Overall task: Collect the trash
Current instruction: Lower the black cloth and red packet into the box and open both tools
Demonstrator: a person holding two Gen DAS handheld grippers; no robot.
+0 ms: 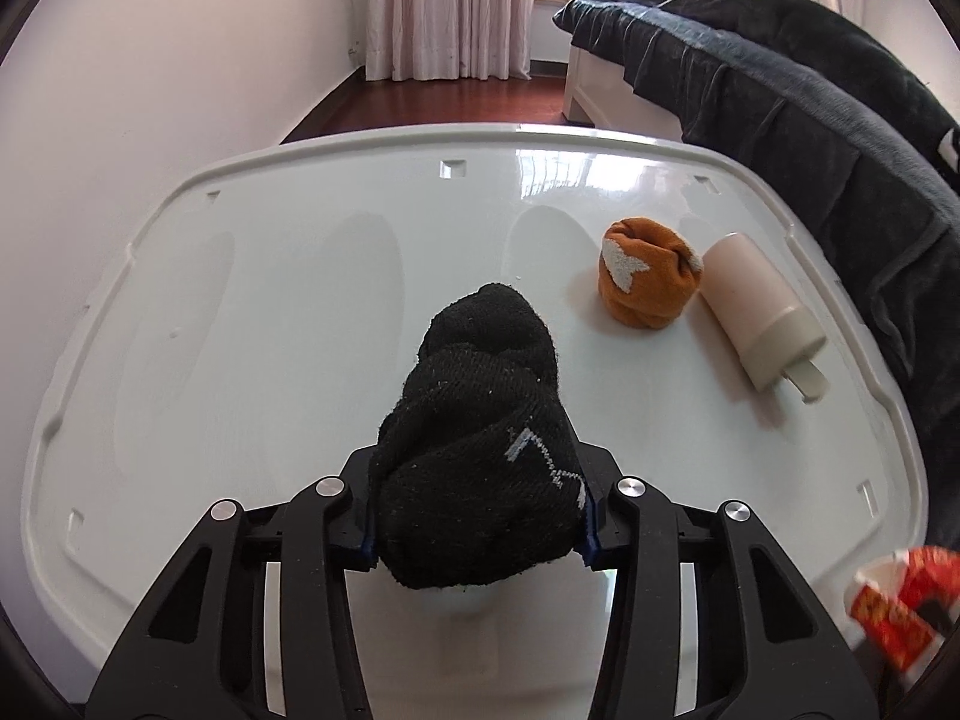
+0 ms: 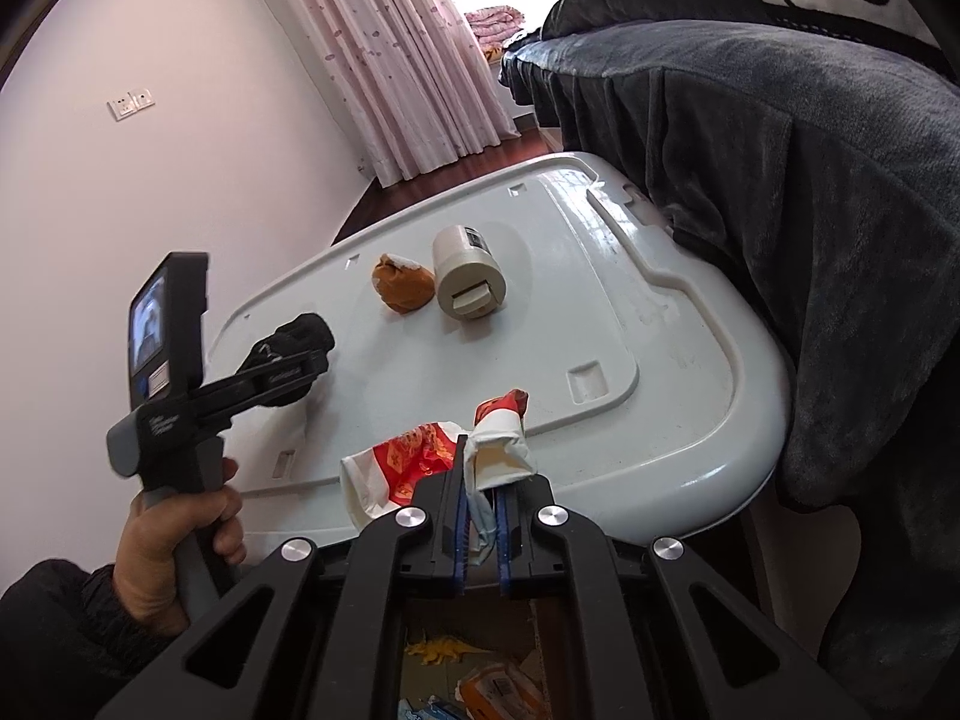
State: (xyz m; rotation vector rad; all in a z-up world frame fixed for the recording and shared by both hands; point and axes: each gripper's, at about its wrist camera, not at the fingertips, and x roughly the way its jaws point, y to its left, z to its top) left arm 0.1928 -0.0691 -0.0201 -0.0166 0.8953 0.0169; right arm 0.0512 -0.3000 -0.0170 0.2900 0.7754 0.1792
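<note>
A: While one black sock bundle (image 1: 480,456) is clamped in the left gripper (image 1: 477,516), what is counted on the white lid (image 1: 270,312)?

B: One orange sock ball (image 1: 645,279), one cream bottle (image 1: 759,312). One red-and-white wrapper (image 2: 492,456) is pinched in the right gripper (image 2: 480,531), beside the lid's near edge.

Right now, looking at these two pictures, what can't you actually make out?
- Left wrist view: the black sock's underside, hidden by the left gripper clamping it.
- Left wrist view: the red-and-white wrapper, cut off by the edge.
- Right wrist view: the box contents below, screened by the right gripper.
- The beige bottle's label, too small.
</note>
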